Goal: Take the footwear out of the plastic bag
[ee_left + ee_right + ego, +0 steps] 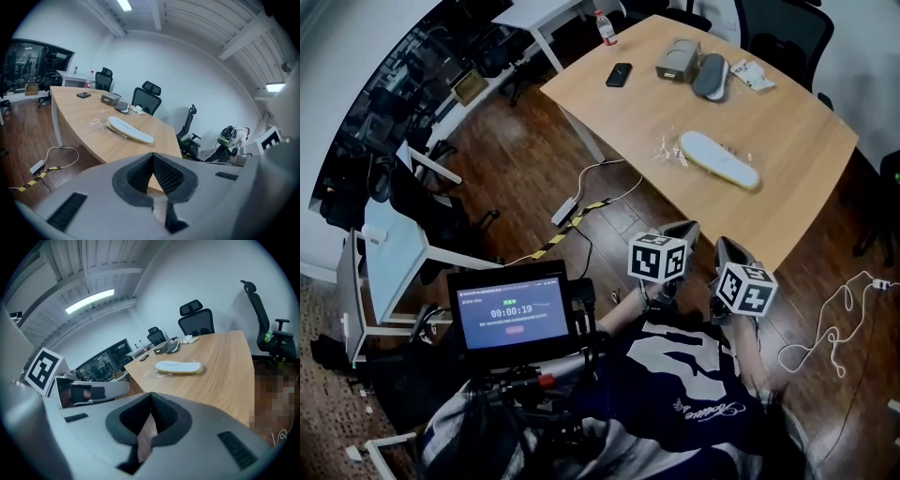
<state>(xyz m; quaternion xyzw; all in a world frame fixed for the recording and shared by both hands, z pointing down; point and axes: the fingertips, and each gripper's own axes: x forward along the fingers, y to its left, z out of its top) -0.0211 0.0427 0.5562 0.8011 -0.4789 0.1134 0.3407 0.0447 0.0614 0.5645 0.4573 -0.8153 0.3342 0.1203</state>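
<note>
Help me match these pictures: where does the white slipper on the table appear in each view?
Head view: white slipper, upper right.
Left gripper view: left of centre, above the claw.
Right gripper view: just above centre.
Shared landmark: the wooden table beneath it.

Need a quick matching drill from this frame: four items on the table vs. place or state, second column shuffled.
Items:
1. phone
2. bottle
3. white footwear
4. grey box

Place or state:
A. wrapped in clear plastic
B. upright at a corner of the table
C. black, lying flat
D. right beside the dark slipper

Pairs: 1-C, 2-B, 3-A, 4-D
</note>
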